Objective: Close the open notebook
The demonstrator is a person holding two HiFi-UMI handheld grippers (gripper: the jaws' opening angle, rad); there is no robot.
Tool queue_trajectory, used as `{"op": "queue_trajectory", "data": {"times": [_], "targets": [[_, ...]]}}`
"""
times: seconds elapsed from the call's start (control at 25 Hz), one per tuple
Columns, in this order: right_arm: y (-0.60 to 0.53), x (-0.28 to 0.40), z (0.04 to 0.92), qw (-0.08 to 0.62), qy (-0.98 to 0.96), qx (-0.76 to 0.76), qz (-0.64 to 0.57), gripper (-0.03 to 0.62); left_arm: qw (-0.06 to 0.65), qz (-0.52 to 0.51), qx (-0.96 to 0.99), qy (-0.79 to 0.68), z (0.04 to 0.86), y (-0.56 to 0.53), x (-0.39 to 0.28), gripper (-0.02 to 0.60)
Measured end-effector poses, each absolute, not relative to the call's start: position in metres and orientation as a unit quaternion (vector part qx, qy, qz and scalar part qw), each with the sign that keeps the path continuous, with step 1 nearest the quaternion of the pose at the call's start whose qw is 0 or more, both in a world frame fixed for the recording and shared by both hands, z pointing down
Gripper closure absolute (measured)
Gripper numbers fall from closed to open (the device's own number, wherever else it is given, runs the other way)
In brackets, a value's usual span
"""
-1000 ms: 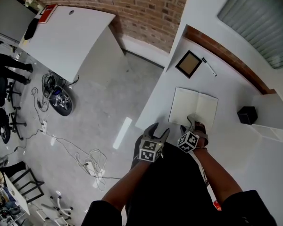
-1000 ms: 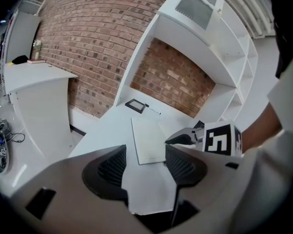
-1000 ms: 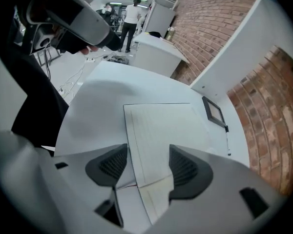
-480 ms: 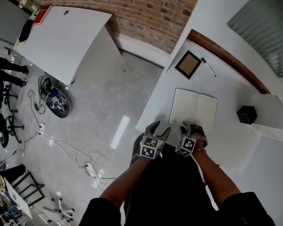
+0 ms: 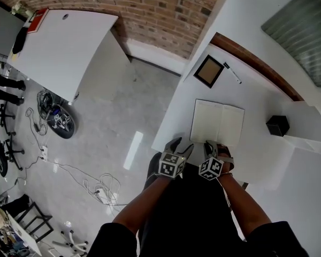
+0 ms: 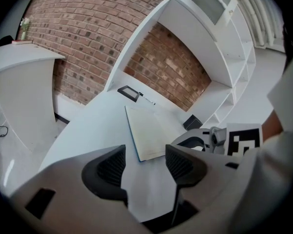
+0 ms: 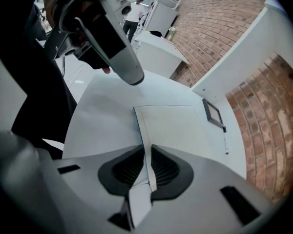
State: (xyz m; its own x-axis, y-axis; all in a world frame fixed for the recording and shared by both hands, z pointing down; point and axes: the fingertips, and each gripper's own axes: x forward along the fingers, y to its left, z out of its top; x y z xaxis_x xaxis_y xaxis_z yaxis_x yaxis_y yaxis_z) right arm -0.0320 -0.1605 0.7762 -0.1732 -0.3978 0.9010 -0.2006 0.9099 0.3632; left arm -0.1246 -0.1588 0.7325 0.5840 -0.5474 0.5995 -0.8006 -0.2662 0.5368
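Closing over the last moment, the right gripper (image 5: 211,144) has brought its jaws nearly together on the near edge of the notebook (image 5: 218,123). A thin strip of its paper stands pinched between the pads in the right gripper view. The notebook itself has not shifted from where it lay a second ago.

One white table (image 5: 257,143) carries everything. On it is one notebook, flat and open with both pages blank, near the front edge. Two grippers are at that edge. The left gripper (image 5: 183,144) has its jaws well apart with only bare tabletop between them, just off the notebook's near left corner. Farther back are one dark picture frame (image 5: 209,71), one black box (image 5: 277,126) to the right of the notebook, and one marker (image 5: 232,74) beside the frame.

From the head view the right gripper's body covers the spot where it grips. No view shows whether it holds a single leaf, several, or the cover.
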Motion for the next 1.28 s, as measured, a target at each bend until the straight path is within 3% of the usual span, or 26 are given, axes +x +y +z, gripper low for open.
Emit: {"op": "queue_trajectory", "data": {"times": [0.28, 0.48, 0.84, 1.28], "targets": [[-0.162, -0.033, 0.768, 0.597, -0.767, 0.227, -0.059, 0.560, 0.455, 0.139, 0.781, -0.405, 0.750, -0.166, -0.113, 0.333], [-0.163, -0.032, 0.767, 0.583, -0.774, 0.241, -0.044, 0.562, 0.531, 0.092, 0.749, -0.386, 0.759, -0.178, -0.105, 0.333], [-0.164, -0.030, 0.766, 0.569, -0.783, 0.247, -0.046, 0.568, 0.582, 0.103, 0.733, -0.337, 0.772, -0.182, -0.089, 0.333], [-0.165, -0.028, 0.764, 0.563, -0.790, 0.240, -0.049, 0.572, 0.546, 0.152, 0.719, -0.403, 0.778, -0.188, -0.096, 0.350]]}}
